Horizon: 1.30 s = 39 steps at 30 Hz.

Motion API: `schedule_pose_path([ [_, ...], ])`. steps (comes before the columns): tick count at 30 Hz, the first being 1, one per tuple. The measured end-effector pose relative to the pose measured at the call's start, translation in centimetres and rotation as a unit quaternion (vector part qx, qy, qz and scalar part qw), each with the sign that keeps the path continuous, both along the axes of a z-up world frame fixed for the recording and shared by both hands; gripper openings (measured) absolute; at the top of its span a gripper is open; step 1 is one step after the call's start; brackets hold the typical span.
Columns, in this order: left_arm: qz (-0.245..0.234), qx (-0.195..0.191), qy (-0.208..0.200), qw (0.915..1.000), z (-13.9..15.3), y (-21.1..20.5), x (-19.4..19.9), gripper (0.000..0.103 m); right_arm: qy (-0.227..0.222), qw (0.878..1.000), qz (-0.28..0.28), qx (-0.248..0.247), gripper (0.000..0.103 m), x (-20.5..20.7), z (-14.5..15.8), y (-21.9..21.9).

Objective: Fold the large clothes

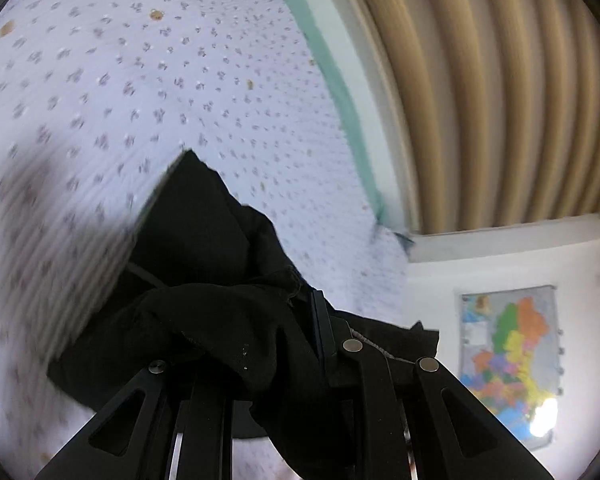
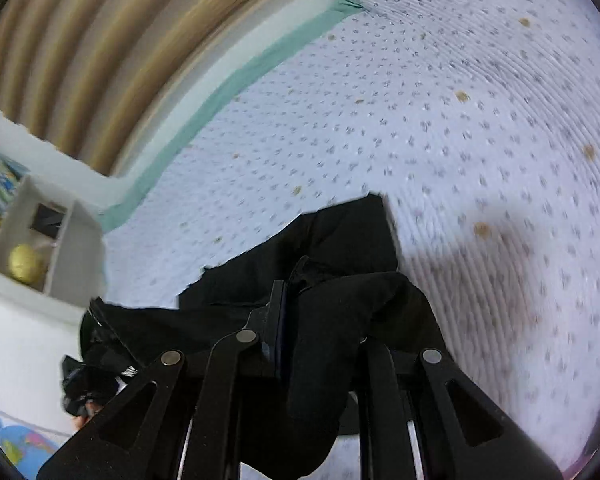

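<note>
In the left wrist view the left hand-held gripper (image 1: 300,312) sits at the lower centre of the frame, its jaws pressed together on a bunched fold of the black garment (image 1: 204,240). The cloth drapes over the fingers and hangs above the bed (image 1: 140,80) – a pale quilted cover with small grey sprigs (blurred at the left edge). Beige curtains (image 1: 480,80) fill the upper right, and a coloured map (image 1: 508,360) hangs on the wall at lower right.

In the right wrist view the right hand-held gripper (image 2: 296,312) is likewise clamped shut on the black garment (image 2: 340,240) at lower centre – the fabric spreads toward the lower left. A white shelf (image 2: 60,240) with a yellowish ball (image 2: 26,262) stands at the left edge.
</note>
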<state>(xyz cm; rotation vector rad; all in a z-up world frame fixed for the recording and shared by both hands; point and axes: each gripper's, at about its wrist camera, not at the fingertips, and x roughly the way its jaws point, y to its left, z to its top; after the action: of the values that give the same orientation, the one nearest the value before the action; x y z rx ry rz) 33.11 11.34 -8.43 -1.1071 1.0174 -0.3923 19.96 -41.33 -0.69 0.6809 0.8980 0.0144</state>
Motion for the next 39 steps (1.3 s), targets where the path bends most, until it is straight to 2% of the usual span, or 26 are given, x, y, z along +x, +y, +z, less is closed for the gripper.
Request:
schedule_pose_path([
  [2,0.000,0.014,0.011,0.9998,-1.1,-0.5,2.1,0.018,0.020,1.000,-0.007,-0.021,0.018,2.6,-1.1,0.3],
  [5,-0.004,0.043,0.043,0.9982,-3.1,-1.6,5.0,0.018,0.060,0.998,-0.035,-0.005,0.018,6.0,-3.6,-0.4],
  [9,-0.018,0.073,0.119,0.9901,-8.1,-3.2,9.0,0.021,0.147,0.984,-0.087,0.053,0.018,9.5,-10.4,-2.6],
  [12,-0.022,0.060,0.169,0.9835,-12.6,-3.8,10.7,0.022,0.193,0.974,-0.096,0.068,0.018,11.7,-15.1,-2.9],
  [14,-0.021,0.045,0.177,0.9830,-14.6,-3.9,11.4,0.021,0.210,0.973,-0.087,0.037,0.017,13.2,-16.8,-2.1],
  [16,-0.026,0.042,0.170,0.9843,-14.9,-4.0,11.6,0.021,0.218,0.973,-0.072,-0.004,0.017,14.3,-17.3,-1.2],
  [20,-0.081,0.084,0.125,0.9853,-13.6,-4.8,11.7,0.021,0.217,0.974,-0.053,-0.036,0.017,14.5,-16.9,-0.5],
  [24,-0.108,0.097,0.114,0.9829,-11.2,-4.1,10.8,0.024,0.211,0.976,-0.044,0.005,0.021,13.3,-15.6,-1.4],
  [25,-0.116,0.101,0.099,0.9831,-9.9,-3.7,10.3,0.028,0.204,0.978,-0.039,0.017,0.026,12.9,-14.8,-1.7],
  [26,-0.122,0.100,0.089,0.9835,-9.1,-3.4,10.1,0.036,0.194,0.980,-0.034,0.027,0.030,12.5,-14.1,-1.8],
  [27,-0.134,0.083,0.074,0.9848,-7.6,-3.0,9.5,0.041,0.178,0.983,-0.025,0.042,0.031,12.0,-13.0,-2.2],
  [28,-0.147,0.047,0.053,0.9866,-6.1,-2.4,8.7,0.052,0.158,0.986,-0.011,0.059,0.033,11.1,-11.4,-2.6],
  [29,-0.151,0.029,0.039,0.9874,-5.0,-1.9,8.2,0.062,0.143,0.987,0.001,0.069,0.037,10.4,-10.2,-3.0],
  [30,-0.151,0.016,0.015,0.9883,-3.3,-1.1,7.3,0.065,0.126,0.989,0.015,0.082,0.040,9.5,-8.9,-3.4],
  [31,-0.149,0.023,-0.008,0.9885,-1.6,-0.4,6.5,0.071,0.111,0.989,0.027,0.097,0.047,8.6,-7.7,-3.8],
  [32,-0.147,0.032,-0.022,0.9884,-0.6,-0.1,6.0,0.076,0.097,0.989,0.037,0.109,0.059,7.7,-6.7,-4.2],
  [33,-0.144,0.050,-0.040,0.9875,0.7,0.5,5.4,0.078,0.086,0.989,0.046,0.110,0.066,6.9,-5.7,-4.4],
  [34,-0.142,0.073,-0.057,0.9856,1.9,0.8,4.8,0.078,0.078,0.991,0.055,0.096,0.078,6.2,-4.7,-4.3],
  [35,-0.141,0.091,-0.063,0.9839,2.3,0.8,4.6,0.079,0.071,0.993,0.063,0.074,0.079,5.9,-3.9,-3.9],
  [37,-0.136,0.167,-0.062,0.9746,2.7,0.2,5.1,0.079,0.065,0.995,0.075,-0.010,0.079,5.4,-2.4,-2.6],
  [39,-0.133,0.204,-0.049,0.9685,2.0,-0.7,6.2,0.079,0.067,0.993,0.079,-0.060,0.079,5.9,-2.3,-1.5],
])
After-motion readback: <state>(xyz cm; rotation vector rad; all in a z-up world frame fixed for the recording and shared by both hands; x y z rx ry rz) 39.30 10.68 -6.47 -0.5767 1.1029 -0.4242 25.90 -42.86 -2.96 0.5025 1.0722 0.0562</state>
